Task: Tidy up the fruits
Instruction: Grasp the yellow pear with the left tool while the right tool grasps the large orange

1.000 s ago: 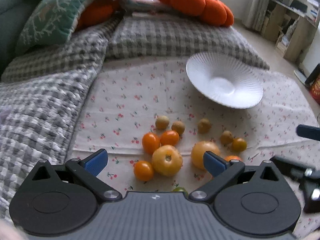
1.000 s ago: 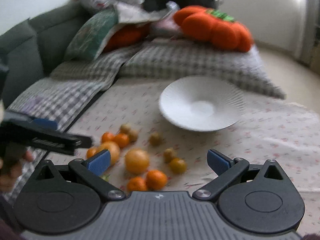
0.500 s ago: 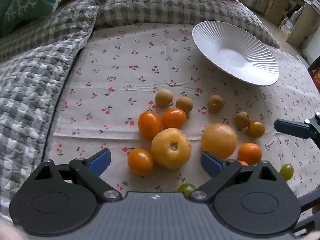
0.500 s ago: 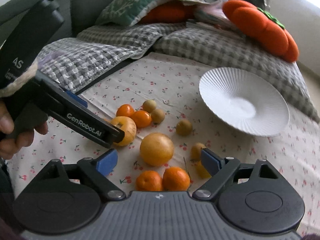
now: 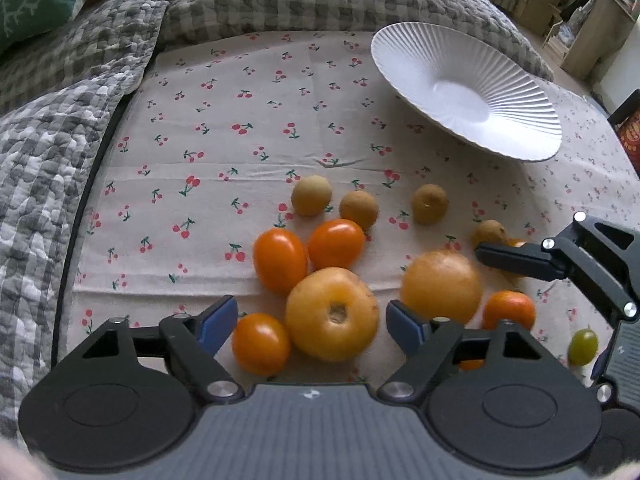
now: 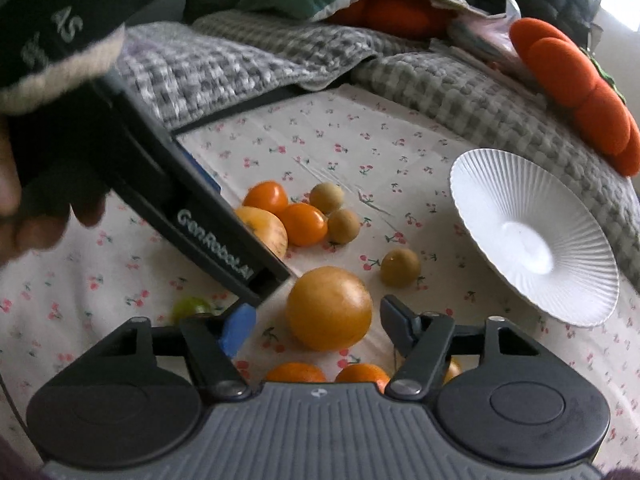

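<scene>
Fruits: left hand-held gripper (image 5: pixel 311 319) closing around yellow dimpled tomato (image 5: pixel 332 314), right hand-held gripper (image 6: pixel 316 326) closing around round orange (image 6: pixel 329 308), neither pressed yet; next, lift to white ribbed plate (image 5: pixel 500 136).

The cherry-print cloth (image 5: pixel 248 140) looks like thin matt cotton, creased in faint fold lines; the grey checked quilt (image 5: pixel 52 152) is thick, puckered and rough; the white plate (image 5: pixel 472 92) is finely ribbed, smooth at its centre, with a soft sheen; the orange tomatoes (image 5: pixel 280 260) are taut and glossy; the large yellow tomato (image 5: pixel 332 316) is duller, with a rough brown stem scar; the longans (image 5: pixel 311 195) are matt and dusty tan; the orange pumpkin cushion (image 6: pixel 580 76) is fuzzy plush; the left gripper (image 5: pixel 312 322) is matt black ridged plastic with bright metal pins and blue rubbery pads.
</scene>
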Demonstrator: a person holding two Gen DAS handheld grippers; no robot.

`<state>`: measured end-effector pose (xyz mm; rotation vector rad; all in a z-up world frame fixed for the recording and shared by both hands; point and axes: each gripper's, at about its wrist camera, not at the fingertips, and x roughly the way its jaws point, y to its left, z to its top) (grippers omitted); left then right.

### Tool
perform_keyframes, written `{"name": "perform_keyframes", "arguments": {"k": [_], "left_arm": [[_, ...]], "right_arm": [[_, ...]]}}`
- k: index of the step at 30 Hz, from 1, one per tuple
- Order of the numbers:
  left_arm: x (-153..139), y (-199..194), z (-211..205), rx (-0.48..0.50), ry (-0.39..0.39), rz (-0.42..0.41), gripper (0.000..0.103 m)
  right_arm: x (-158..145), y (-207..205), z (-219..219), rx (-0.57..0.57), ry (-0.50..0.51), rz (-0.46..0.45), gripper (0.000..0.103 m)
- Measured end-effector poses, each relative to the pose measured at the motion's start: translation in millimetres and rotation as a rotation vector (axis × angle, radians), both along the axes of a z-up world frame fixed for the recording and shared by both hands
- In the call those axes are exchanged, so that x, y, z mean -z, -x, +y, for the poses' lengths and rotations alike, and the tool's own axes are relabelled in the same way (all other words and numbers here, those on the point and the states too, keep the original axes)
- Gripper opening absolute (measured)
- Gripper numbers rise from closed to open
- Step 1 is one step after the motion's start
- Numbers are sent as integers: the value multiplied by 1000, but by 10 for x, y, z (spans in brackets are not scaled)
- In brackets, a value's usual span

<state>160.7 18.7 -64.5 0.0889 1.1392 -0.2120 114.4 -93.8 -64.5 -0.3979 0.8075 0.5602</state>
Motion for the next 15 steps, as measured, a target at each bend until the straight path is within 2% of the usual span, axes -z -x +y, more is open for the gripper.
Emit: {"name": "perform_keyframes", "arguments": {"k": [3,6,9,11,13,15], "left_arm": [[39,-48,28,-5,23,16,70],[64,-52,-6,20,9,7,67],[100,-44,-35,38,6,-1,59],[101,-28,-37,41,25,2,47],[89,-13,-55,53,29,-7,43],[90,-4,-62,57,27,-14,42]], "right_arm": [[7,-48,-1,14,-14,28,53],[33,-89,1,31,-2,39,46],[26,-89,10,37,-6,43,45],[22,-66,25,35,-2,41,44],[19,-53,30,32,-1,43,44],[16,-43,39,32,5,40,44]]}}
